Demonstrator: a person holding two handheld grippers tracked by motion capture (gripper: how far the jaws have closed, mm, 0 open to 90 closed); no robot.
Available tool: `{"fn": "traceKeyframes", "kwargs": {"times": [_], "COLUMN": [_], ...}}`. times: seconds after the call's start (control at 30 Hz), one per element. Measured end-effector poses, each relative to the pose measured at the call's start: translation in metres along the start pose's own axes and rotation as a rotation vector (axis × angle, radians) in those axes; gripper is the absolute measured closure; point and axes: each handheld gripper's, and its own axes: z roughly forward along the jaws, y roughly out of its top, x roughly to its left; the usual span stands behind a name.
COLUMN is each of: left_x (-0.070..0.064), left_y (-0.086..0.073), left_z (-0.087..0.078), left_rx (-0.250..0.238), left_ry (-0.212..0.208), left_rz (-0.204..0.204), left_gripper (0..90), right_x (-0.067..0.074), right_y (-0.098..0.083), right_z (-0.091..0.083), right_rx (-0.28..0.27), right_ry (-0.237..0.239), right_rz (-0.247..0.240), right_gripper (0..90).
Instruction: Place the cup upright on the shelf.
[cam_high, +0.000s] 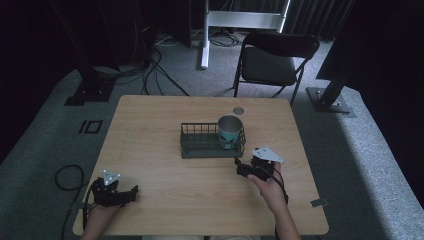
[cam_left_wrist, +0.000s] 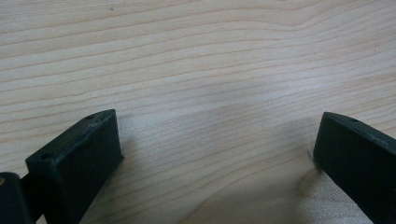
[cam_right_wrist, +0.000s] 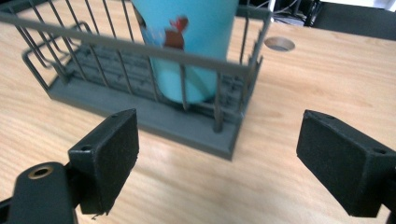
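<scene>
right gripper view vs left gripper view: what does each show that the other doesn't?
Right gripper view only: the grey wire basket with the blue cup standing inside it at one end, a round hole in the tabletop behind, and cables on the floor past the table's edge.

Left gripper view only: nothing extra, just bare wood grain between its jaws.

Both: the wooden table, and a pair of black jaws standing wide apart, gripping nothing, on the left gripper and the right gripper.

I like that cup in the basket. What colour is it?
Light blue plastic cup with a red picture, clearest in the right gripper view.
</scene>
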Motion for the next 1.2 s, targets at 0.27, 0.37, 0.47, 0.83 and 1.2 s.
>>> {"fn": "traceKeyframes", "kwargs": {"times": [0.27,0.37,0.47,0.83,1.2], "left_x": [0.000,0.000,0.000,0.000,0.000], "left_y": [0.000,0.000,0.000,0.000,0.000], "left_z": [0.000,0.000,0.000,0.000,0.000], "left_rx": [0.000,0.000,0.000,-0.001,0.000], "left_ry": [0.000,0.000,0.000,0.000,0.000], "left_rz": [0.000,0.000,0.000,0.000,0.000], "left_gripper": [1.5,1.5,1.4,1.5,1.5], "right_x": [-0.012,-0.014,-0.017,-0.038,-0.064], "right_y": [-0.020,-0.028,-0.035,-0.057,-0.067], "right_z": [-0.006,-0.009,-0.012,-0.031,-0.048], "right_rx": [0.040,0.080,0.091,0.136,0.161], "right_ry": [0.000,0.017,0.019,-0.006,-0.029], "right_rz": [-0.018,-0.068,-0.054,-0.018,0.026], "right_gripper": [12.9,12.9,12.9,12.9,12.9]}}
